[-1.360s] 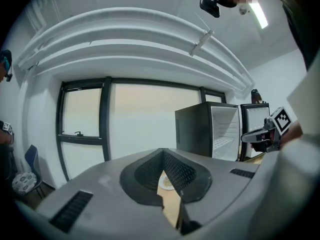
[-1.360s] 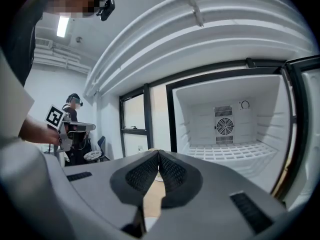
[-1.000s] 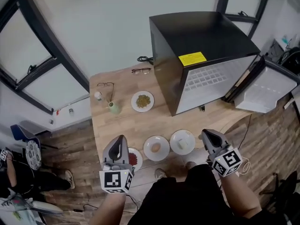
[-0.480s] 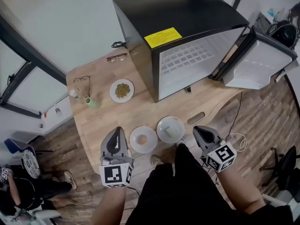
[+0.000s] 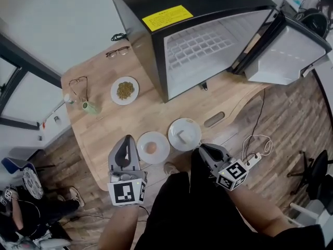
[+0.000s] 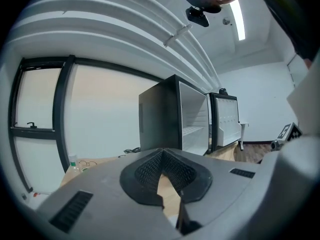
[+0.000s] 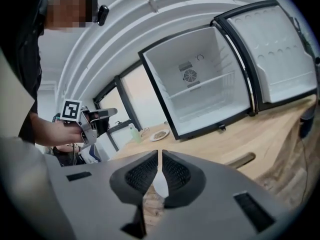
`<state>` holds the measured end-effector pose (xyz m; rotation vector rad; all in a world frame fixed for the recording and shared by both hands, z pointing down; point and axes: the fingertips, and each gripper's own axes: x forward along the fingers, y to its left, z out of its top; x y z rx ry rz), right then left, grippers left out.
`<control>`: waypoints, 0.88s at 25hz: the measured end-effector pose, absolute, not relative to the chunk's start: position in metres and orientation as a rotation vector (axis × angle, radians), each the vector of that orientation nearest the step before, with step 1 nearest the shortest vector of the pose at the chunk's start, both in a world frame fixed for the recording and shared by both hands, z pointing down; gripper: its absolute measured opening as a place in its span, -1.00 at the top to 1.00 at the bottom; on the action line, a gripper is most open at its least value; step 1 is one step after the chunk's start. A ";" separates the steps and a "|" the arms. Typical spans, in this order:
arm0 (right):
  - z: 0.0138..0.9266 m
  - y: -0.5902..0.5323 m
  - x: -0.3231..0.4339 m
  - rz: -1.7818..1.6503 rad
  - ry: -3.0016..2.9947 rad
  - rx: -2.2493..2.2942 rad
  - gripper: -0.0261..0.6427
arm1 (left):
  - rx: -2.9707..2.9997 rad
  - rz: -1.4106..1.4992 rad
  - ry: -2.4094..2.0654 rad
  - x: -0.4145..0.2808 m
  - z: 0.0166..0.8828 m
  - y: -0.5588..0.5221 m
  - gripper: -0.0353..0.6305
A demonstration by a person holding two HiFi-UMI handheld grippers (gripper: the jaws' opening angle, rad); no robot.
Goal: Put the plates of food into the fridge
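Both my tongs are clenched on nothing: the left tongs (image 5: 126, 145) hover over the near edge of the surface (image 5: 117, 126), and the right tongs (image 5: 204, 151) hang low beside my leg, off that edge. No plate is taken yet. The fridge (image 5: 197, 14) stands empty with its door (image 5: 286, 56) swung wide to the right, I judge so the plates can go straight onto its shelf. Two plates sit near me, the plate with the brown lump (image 5: 159, 139) just beside the left tongs and the plate with the white piece (image 5: 193, 128) close to the right tongs. The plate of greenish food (image 5: 115, 96) lies farther back. Since a second ago both tongs have dropped lower, the right more. The plates have not shifted.
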<state>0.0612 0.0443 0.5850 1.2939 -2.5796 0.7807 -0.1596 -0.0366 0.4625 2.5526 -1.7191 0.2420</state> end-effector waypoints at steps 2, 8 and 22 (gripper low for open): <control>0.605 0.052 0.066 0.862 -2.538 1.334 0.85 | 2.554 0.255 -1.704 -0.161 0.464 -0.033 0.88; 0.659 0.065 0.073 1.136 -2.457 1.356 0.50 | 2.554 0.313 -1.698 -0.167 0.467 -0.029 0.88; 0.720 0.050 0.061 1.829 -2.328 1.378 0.45 | 2.509 0.453 -1.706 -0.178 0.486 -0.020 0.88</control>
